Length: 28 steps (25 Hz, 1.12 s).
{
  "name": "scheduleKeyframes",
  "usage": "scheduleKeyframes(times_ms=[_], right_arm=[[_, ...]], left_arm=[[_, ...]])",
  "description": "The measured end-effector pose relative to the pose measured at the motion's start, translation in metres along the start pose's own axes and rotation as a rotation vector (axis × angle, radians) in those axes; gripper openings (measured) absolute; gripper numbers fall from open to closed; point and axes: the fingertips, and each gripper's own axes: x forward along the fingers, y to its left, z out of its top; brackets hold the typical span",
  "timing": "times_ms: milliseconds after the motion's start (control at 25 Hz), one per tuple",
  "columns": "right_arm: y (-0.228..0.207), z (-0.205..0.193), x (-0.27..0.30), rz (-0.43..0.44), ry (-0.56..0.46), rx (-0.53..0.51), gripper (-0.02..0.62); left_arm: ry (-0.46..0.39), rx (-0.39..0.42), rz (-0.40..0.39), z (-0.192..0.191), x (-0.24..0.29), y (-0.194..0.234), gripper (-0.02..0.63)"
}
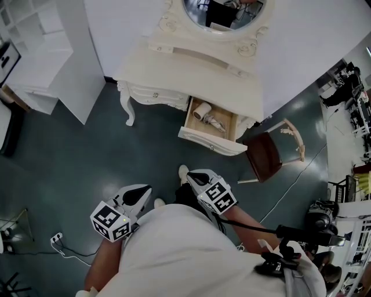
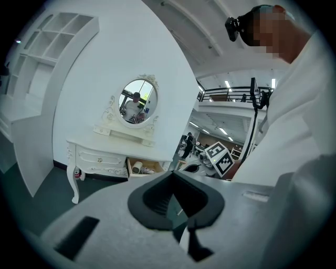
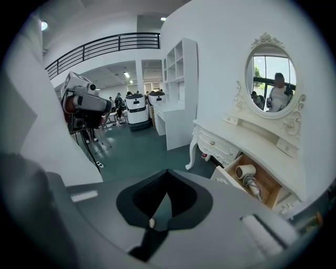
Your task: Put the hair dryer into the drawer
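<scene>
From where I sit the job looks as good as done: the hair dryer (image 1: 203, 111) lies inside the open drawer (image 1: 210, 142) of the white dressing table (image 1: 191, 69), its pale barrel at the drawer's 10 o'clock end and its cord bunched beside it toward 4 o'clock. In the head view the drawer sits at about 12 o'clock from my two tools, well apart from both. The left gripper (image 1: 138, 195) is clenched on nothing; its own view shows the jaws meeting at the tips with only floor beyond them, and the dryer far off at 11 o'clock. The right gripper (image 1: 196, 176) is likewise squeezed together and empty, held close to the person's body, and its view shows the dryer resting in the drawer out at 3 o'clock. Neither tool touches the furniture. The oval mirror (image 1: 223, 11) stands at 12 o'clock above the tabletop, and a wooden chair (image 1: 264, 154) is at about 2 o'clock from the right gripper, just beside the drawer's corner. I judge that the placing itself is complete, since the dryer lies wholly within the drawer walls. What could remain, if anything, is pushing the drawer shut, which the task does not ask for; the drawer front stands pulled well out.
</scene>
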Motion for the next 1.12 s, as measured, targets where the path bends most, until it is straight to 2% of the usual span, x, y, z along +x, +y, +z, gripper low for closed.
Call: scheduleKeyframes(times_ms=[1120], right_arm=[[0.005,0.000,0.001,0.006,-0.002,-0.029,0.000]], left_arm=[[0.039,-0.020,-0.019,-0.009,0.010,0.002,-0.002]])
